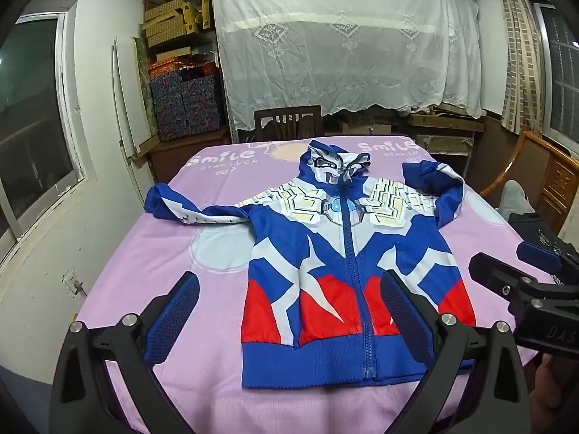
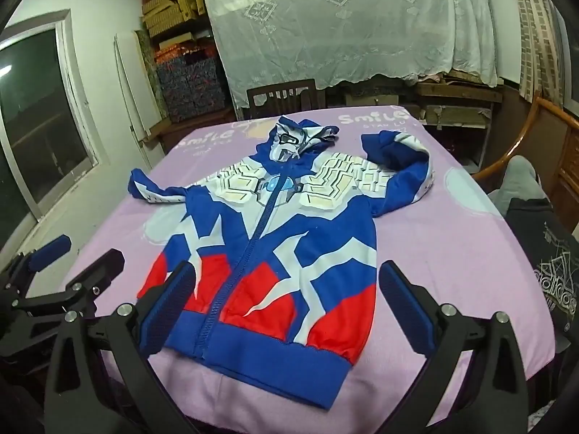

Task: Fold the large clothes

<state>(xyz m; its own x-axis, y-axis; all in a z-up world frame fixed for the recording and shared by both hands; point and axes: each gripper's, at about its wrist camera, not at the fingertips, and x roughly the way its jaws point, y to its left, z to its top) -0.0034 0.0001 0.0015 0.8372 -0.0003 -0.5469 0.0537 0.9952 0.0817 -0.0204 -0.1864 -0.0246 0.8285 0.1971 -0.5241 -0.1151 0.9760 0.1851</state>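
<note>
A blue, red and white zip-up hooded jacket (image 1: 347,260) made of soft cloth lies flat on its back on the surface, which has a fluffy pink blanket with "Smile" printed on it (image 1: 152,271) spread over it. The zip is closed. The hood (image 1: 336,166) points to the far side and the thick blue bottom band (image 1: 325,365) is on the near side. The sleeve on the left (image 1: 181,209) sticks out sideways. The sleeve on the right (image 1: 441,191) bends up and curls back at the far corner.

The left tongs (image 1: 289,318) hang above the near left part of the jacket. They are wide apart and hold nothing. The right tongs (image 2: 289,311) hang above the near right part. They are wide apart too, and empty.

The jacket looks light and floppy. It will bend and sag when lifted, so I think a pinch on one spot will let the rest droop. It is not slippery and it cannot break. The fluffy blanket may tug at it a bit, or get pinched along with it.

Good spots to pinch look like the thick places: the bottom band at its two corners, the sleeve ends, or the shoulder edges. The zip makes a stiffer line down the middle, so folding along it may work best.
</note>
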